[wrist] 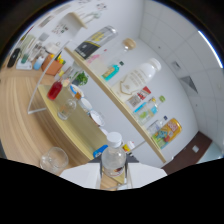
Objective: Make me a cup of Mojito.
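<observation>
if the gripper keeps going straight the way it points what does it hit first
Nothing new: the clear bottle with a white cap already stands between the gripper fingers. Beyond it, likely the small items on the counter, though depth is unclear.

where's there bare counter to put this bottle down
The tongs are shut on the clear bottle. Bare wood counter lies open beyond the empty glass, on the side away from the wall. Crowded: the row along the wall, with the red-filled glass, the stemmed glass and the small dishes. The shelf is packed with bottles.
</observation>
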Tool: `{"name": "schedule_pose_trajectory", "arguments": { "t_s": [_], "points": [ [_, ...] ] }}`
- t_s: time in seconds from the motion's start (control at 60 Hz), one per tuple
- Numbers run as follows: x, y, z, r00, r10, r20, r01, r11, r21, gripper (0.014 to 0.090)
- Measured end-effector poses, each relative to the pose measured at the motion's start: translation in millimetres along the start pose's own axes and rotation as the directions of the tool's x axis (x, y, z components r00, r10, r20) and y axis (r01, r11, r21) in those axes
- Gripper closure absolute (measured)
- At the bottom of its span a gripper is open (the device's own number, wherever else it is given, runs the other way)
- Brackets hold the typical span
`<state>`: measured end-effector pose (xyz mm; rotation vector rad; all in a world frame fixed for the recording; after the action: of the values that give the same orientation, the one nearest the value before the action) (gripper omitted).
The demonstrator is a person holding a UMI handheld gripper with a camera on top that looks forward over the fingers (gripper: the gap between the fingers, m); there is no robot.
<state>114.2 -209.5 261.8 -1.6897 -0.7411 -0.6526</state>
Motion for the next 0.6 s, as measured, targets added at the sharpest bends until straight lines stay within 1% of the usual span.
{"name": "schedule_pose_trajectory", "arguments": {
  "t_s": [0.05,0.117,0.15,0.217,0.3,0.383,0.5,0.6],
  "points": [
    [0.5,12.2,-2.0,0.982,0.186,0.02,-0.186,0.983,-0.009,0.0704],
    [-7.6,33.4,-1.7,0.912,0.407,0.056,-0.405,0.913,-0.035,0.0703],
    [-14.1,46.3,0.2,0.863,0.501,0.063,-0.498,0.865,-0.064,0.0702],
    [-34.5,73.7,4.4,0.777,0.624,0.082,-0.614,0.781,-0.118,0.0702],
    [-66.7,109.0,13.1,0.701,0.706,0.1,-0.682,0.704,-0.197,0.0705],
    [-96.8,133.1,21.1,0.654,0.748,0.115,-0.707,0.658,-0.257,0.0704],
    [-123.2,160.4,31.4,0.605,0.788,0.115,-0.729,0.606,-0.319,0.0704],
    [-135.2,170.6,39.0,0.59,0.799,0.113,-0.735,0.59,-0.334,0.0705]
  ]
}}
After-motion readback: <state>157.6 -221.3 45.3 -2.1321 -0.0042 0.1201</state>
